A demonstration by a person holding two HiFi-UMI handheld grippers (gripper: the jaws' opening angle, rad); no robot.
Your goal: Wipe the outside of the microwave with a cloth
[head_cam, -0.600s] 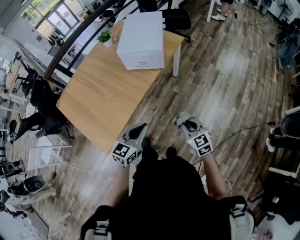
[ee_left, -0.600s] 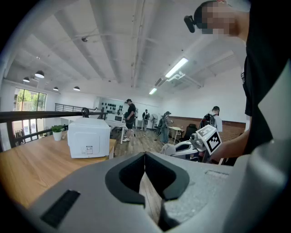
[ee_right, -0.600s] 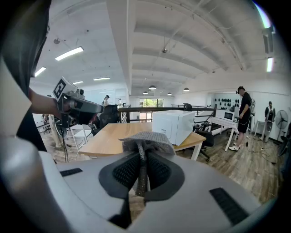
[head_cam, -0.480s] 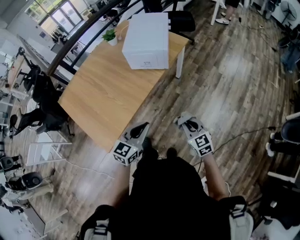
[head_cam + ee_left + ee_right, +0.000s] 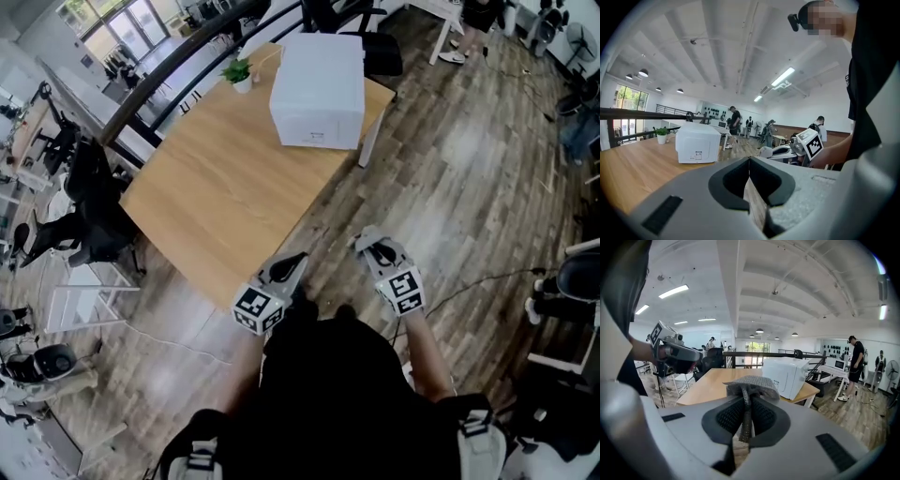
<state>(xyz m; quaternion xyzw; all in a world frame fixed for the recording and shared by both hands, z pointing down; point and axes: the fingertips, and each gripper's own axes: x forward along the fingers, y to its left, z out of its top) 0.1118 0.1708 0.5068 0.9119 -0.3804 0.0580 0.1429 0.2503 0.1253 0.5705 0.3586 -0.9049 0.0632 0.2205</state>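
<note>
The right hand-held gripper [image 5: 746, 401] has its jaws pressed together on a grey knitted cloth [image 5: 752, 384]. The cloth bunches up above the jaw tips and a strip of it hangs down between them. The left hand-held gripper [image 5: 749, 161] has its jaws closed tip to tip, with nothing between them. In the head view both are held close to the person's body, the left hand-held gripper [image 5: 292, 266] just beside the near corner of the tabletop [image 5: 211, 192] and the right hand-held gripper [image 5: 368, 244] over the wooden floor [image 5: 469, 159].

The white microwave [image 5: 319, 75] stands at the far end of the tabletop, well apart from both hand-held grippers and from the cloth. A small potted plant [image 5: 239, 72] stands near its left side, at the tabletop's far edge. Several people [image 5: 735, 119] stand further back in the room.
</note>
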